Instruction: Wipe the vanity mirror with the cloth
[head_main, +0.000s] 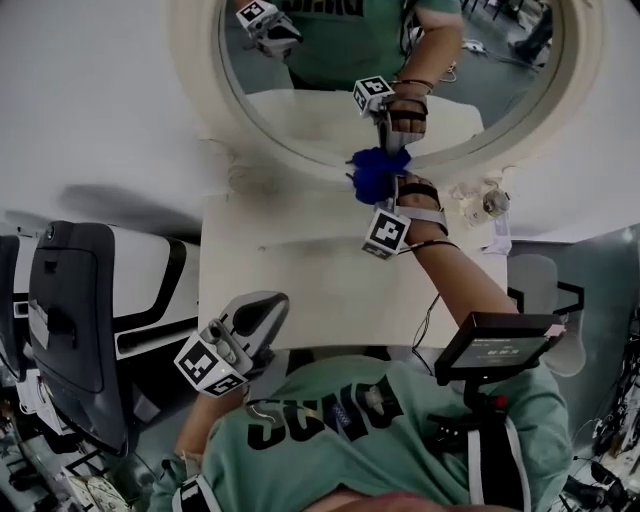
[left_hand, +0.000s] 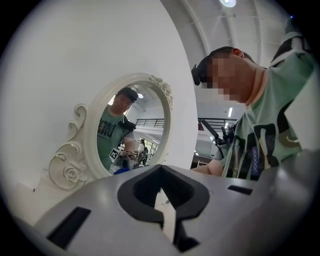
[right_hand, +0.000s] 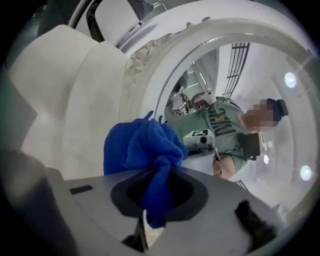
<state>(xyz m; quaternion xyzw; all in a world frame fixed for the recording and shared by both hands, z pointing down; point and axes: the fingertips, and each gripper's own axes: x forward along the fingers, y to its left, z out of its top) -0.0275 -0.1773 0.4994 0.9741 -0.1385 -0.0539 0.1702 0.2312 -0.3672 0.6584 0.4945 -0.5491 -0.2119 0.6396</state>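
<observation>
In right gripper (right_hand: 150, 220), blue cloth (right_hand: 142, 145)

A white wall (head_main: 100, 110) spans 9 to 3 o'clock, a white tabletop (head_main: 300, 290) lies at centre, a dark chair (head_main: 80, 330) stands at 8 o'clock, grey floor (head_main: 605, 262) shows at 3 o'clock, and a ceiling lamp (left_hand: 227, 2) glows at 1 o'clock.

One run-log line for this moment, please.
right gripper: shut on blue cloth | cloth: at lower edge of vanity mirror | left gripper: shut, empty, away from mirror
</observation>
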